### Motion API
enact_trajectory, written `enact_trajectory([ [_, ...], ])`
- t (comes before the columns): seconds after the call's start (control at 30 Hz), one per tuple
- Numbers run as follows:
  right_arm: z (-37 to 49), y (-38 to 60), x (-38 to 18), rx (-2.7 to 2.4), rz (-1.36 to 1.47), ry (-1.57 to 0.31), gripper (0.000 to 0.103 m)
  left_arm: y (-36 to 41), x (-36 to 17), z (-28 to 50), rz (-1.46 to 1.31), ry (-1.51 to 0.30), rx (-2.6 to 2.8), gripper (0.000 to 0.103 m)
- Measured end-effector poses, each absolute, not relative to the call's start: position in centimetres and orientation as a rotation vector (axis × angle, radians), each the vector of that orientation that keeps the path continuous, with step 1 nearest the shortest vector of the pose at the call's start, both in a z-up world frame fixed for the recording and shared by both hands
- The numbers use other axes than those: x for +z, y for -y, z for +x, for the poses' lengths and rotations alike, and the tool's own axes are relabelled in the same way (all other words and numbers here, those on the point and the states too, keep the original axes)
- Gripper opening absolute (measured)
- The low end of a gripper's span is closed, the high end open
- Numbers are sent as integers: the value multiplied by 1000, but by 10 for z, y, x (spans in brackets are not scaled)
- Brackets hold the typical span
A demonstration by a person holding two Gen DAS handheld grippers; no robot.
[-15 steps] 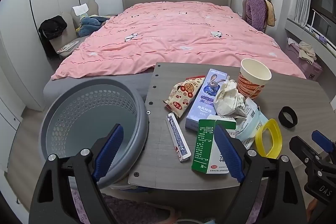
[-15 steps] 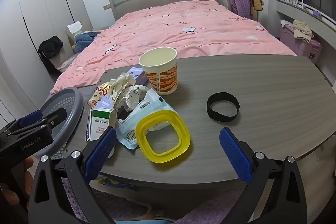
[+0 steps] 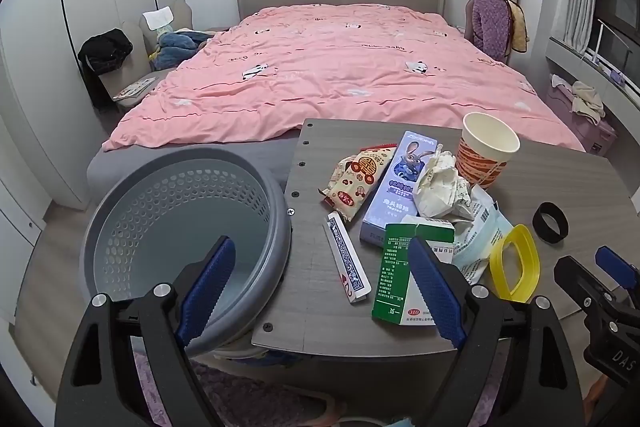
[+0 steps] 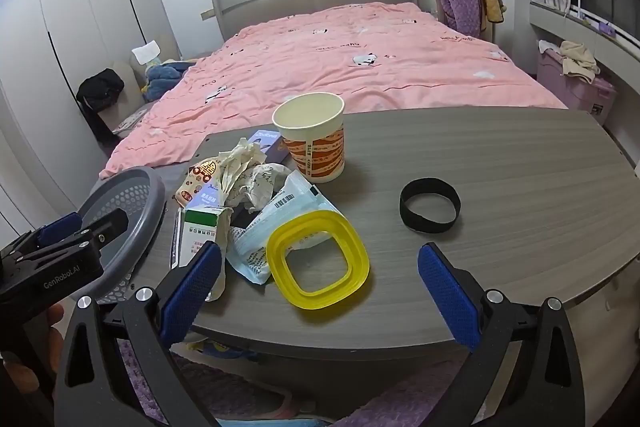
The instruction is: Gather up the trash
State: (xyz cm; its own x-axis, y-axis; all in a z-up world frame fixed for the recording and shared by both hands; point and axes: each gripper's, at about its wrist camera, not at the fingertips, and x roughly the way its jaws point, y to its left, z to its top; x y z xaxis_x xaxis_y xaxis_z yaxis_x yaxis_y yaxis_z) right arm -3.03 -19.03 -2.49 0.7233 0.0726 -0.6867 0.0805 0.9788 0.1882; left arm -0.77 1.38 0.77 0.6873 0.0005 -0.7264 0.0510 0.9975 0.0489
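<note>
Nothing on the table (image 4: 500, 163) has shifted since half a second ago, and your two tongs sit where they were. Your left gripper (image 3: 320, 287) is spread wide with nothing in it, straddling the grey basket (image 3: 256, 183) rim and the green-and-white box (image 3: 400, 267). That box lies flat, long axis running toward you and away; its small print is unreadable. Beside it, the blue playing-card pack (image 3: 346, 257) lies almost parallel, a red "2" at its near end. Your right gripper (image 4: 320, 279) is equally wide and empty, framing the yellow ring (image 4: 318, 259). "GenRobot.AI" is printed on the left gripper's body.
</note>
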Motion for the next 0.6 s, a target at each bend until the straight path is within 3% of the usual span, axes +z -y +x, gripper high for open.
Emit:
enact_trajectory([
  [0.6,-31,187,-18,22,208,-763,97,-12,2,-3,54,-815,-12,84],
])
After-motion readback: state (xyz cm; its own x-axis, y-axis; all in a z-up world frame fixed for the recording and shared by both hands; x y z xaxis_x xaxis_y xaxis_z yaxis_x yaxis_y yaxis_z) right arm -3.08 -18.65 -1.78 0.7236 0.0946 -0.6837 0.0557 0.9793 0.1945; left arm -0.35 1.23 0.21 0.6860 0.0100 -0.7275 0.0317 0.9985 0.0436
